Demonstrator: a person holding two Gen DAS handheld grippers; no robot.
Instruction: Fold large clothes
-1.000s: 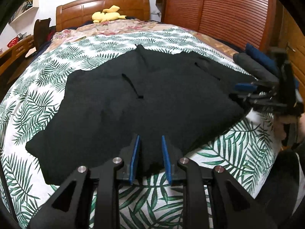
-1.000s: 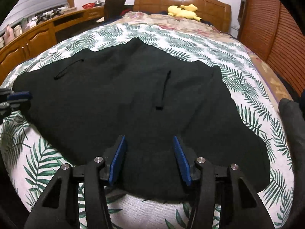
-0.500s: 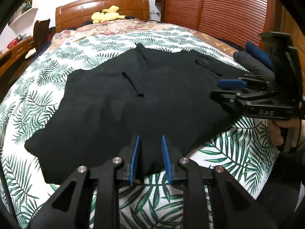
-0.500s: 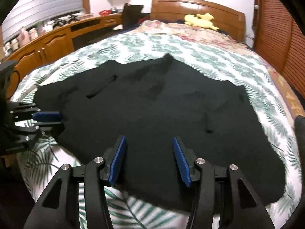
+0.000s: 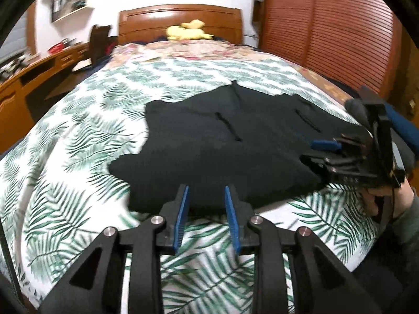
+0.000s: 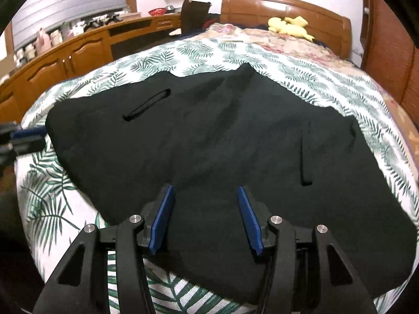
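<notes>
A large black garment lies spread flat on the fern-print bed sheet. My left gripper hovers at its near hem with its jaws opening. The hem lies loose between the blue pads, and they do not press on it. My right gripper hangs open over the garment's near edge, nothing pinched. In the left wrist view the right gripper shows at the garment's right side, held by a hand. The left gripper appears at the far left of the right wrist view.
A yellow plush toy sits by the wooden headboard. A wooden desk with cabinets and a chair run along the left. Slatted wooden doors stand on the right.
The left gripper has drawn back and risen from the hem, its jaws slightly wider, letting the cloth go. The right gripper has shifted sideways along the near edge, still open.
</notes>
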